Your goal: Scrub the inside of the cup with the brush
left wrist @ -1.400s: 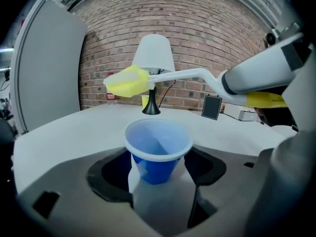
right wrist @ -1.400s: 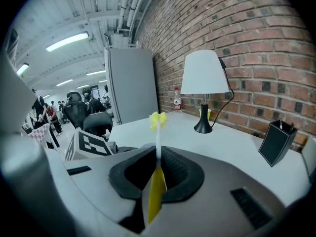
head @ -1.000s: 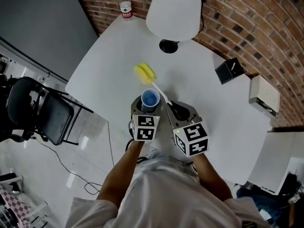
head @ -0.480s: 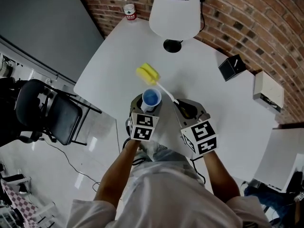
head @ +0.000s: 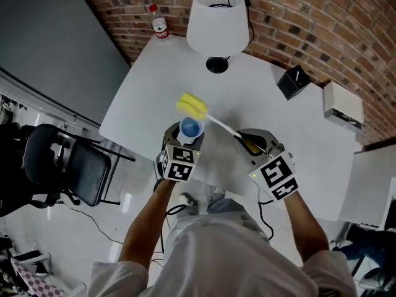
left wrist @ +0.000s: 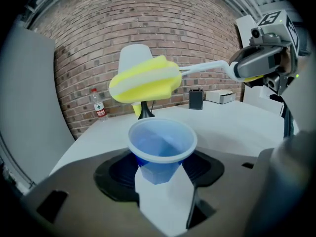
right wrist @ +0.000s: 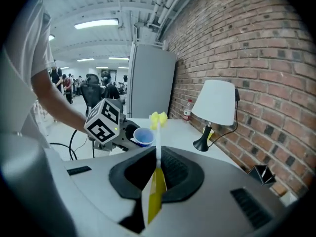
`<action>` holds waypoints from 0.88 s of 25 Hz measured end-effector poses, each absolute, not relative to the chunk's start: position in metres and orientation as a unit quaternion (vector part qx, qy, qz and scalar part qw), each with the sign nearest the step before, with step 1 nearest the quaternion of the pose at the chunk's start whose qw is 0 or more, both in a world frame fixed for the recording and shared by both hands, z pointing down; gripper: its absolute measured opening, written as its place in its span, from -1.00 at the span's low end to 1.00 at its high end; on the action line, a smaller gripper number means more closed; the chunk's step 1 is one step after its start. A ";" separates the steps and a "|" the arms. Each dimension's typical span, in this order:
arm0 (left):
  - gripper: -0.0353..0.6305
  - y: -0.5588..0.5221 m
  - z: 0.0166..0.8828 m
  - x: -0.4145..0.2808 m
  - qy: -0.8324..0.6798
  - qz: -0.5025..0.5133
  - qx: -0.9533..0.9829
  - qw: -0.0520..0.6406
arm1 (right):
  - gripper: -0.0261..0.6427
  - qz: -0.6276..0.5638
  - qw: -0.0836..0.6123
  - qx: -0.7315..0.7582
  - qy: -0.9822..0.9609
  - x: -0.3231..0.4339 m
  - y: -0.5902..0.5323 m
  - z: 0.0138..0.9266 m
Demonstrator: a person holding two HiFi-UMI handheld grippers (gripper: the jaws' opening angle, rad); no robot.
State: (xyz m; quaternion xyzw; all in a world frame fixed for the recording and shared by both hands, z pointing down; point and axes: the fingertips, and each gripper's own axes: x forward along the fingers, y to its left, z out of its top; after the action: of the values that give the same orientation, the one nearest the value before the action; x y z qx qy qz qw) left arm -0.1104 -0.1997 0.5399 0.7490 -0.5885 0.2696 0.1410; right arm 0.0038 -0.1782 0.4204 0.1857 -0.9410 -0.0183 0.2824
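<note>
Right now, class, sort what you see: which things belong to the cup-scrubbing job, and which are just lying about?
In the job:
cup, held in the left gripper
brush, held in the right gripper, sponge end outside the cup

Lying about:
lamp
bottle
black box
white box
chair

One cup (head: pixel 191 129), one brush (head: pixel 193 106), one lamp (head: pixel 216 20), one bottle (head: pixel 158 22), one chair (head: pixel 86 172), one black box (head: pixel 291 82).
</note>
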 end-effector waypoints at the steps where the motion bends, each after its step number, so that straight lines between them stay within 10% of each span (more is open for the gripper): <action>1: -0.03 -0.201 0.537 -0.112 -0.583 0.276 0.753 0.134 | -0.84 -0.029 0.285 0.181 -0.941 0.005 -0.176 0.417; 22: -0.03 -0.216 0.514 -0.118 -0.458 0.398 0.794 -0.035 | -0.84 -0.255 0.446 0.153 -0.844 0.019 -0.151 0.391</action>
State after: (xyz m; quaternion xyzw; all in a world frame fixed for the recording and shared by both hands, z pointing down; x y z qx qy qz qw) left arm -0.1180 -0.2161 0.5141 0.7942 -0.4582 0.3976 -0.0351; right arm 0.0191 -0.1506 0.3913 0.1535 -0.8439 -0.2553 0.4462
